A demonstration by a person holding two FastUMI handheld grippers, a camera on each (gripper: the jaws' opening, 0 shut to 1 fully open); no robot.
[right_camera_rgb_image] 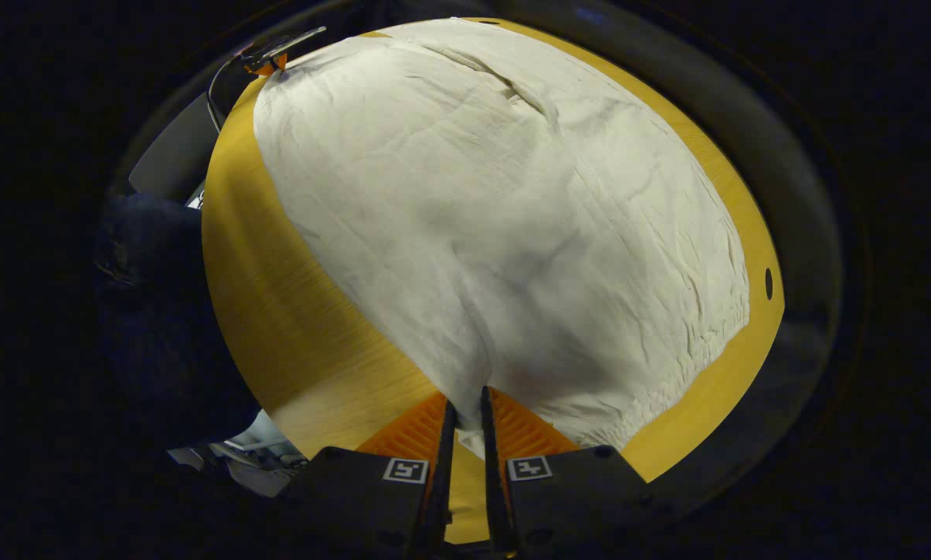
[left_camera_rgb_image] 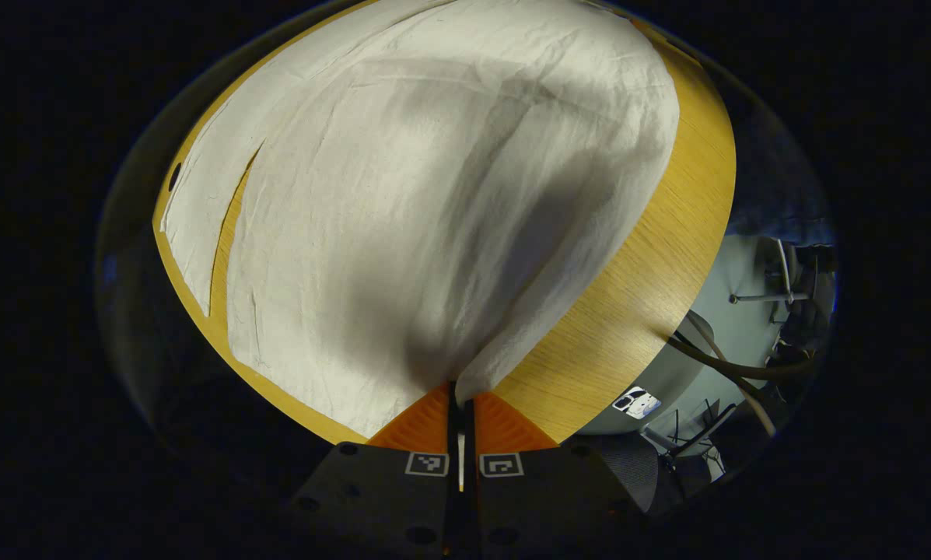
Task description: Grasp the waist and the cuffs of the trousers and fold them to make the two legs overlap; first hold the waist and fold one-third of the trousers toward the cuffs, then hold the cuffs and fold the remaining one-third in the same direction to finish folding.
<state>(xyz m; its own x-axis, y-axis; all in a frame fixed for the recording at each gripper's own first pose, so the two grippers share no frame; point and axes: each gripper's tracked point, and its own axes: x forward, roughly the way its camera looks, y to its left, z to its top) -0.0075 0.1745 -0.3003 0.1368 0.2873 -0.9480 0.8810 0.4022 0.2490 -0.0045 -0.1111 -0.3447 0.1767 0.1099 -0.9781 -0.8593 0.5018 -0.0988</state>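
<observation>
Trousers [left_camera_rgb_image: 434, 210] of pale, creased cloth lie spread over most of a wooden counter [left_camera_rgb_image: 652, 288]. In the left gripper view the cloth reaches toward the counter's far edge, with a narrow slit of bare wood showing between two layers at the left. Left claw [left_camera_rgb_image: 460, 404] sits at the near edge of the counter, its two fingers pressed nearly together with a pinched corner of the trousers rising from between them. Beyond the counter's right edge there are cables [left_camera_rgb_image: 737, 365] and a grey floor [left_camera_rgb_image: 737, 311].

In the right gripper view the trousers [right_camera_rgb_image: 504, 210] cover the counter [right_camera_rgb_image: 278, 311] from near edge to far edge, with bare wood along the left and right sides. Right claw [right_camera_rgb_image: 465, 412] has its fingers close together, clamped on the cloth's near edge. The other claw shows small at the far left corner, touching the cloth there.
</observation>
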